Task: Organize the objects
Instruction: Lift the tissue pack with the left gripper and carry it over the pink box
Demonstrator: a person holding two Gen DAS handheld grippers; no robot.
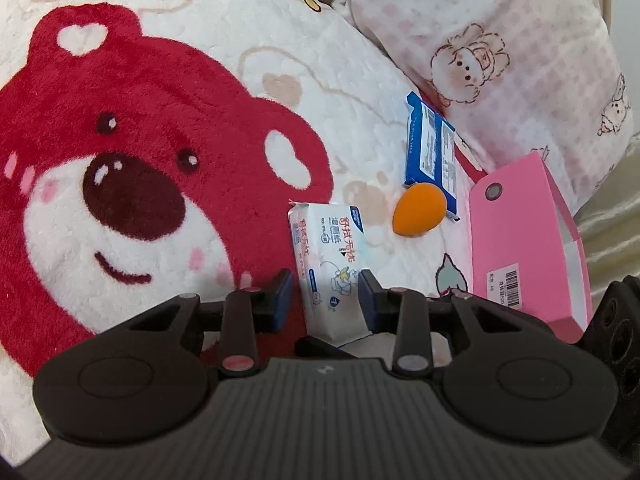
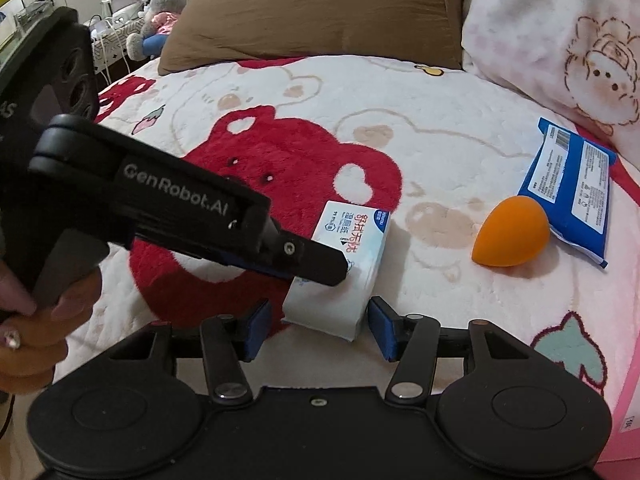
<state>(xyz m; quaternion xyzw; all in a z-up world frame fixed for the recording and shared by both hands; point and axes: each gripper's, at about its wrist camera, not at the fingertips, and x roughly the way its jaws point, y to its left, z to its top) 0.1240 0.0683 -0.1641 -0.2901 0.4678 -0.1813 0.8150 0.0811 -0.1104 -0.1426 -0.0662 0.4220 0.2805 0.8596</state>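
Note:
A white wet-wipes pack [image 1: 326, 248] stands on its edge on the bear blanket. My left gripper [image 1: 325, 300] is shut on its near end, a blue pad against each side. In the right wrist view the same pack [image 2: 352, 240] shows, with a left fingertip [image 2: 320, 264] lying across its top. My right gripper [image 2: 320, 330] is open just in front of the pack, its pads standing clear of both sides. An orange egg-shaped sponge [image 1: 420, 208] [image 2: 510, 232] and a blue flat pack [image 1: 432, 152] [image 2: 568, 192] lie further right.
An open pink box [image 1: 524, 248] sits at the right, beside the sponge. A pink checked pillow [image 1: 500, 40] [image 2: 560, 40] and a brown pillow [image 2: 312, 8] line the back. A person's hand [image 2: 32, 320] holds the left gripper's handle. Plush toys and shelves stand off the bed's far left.

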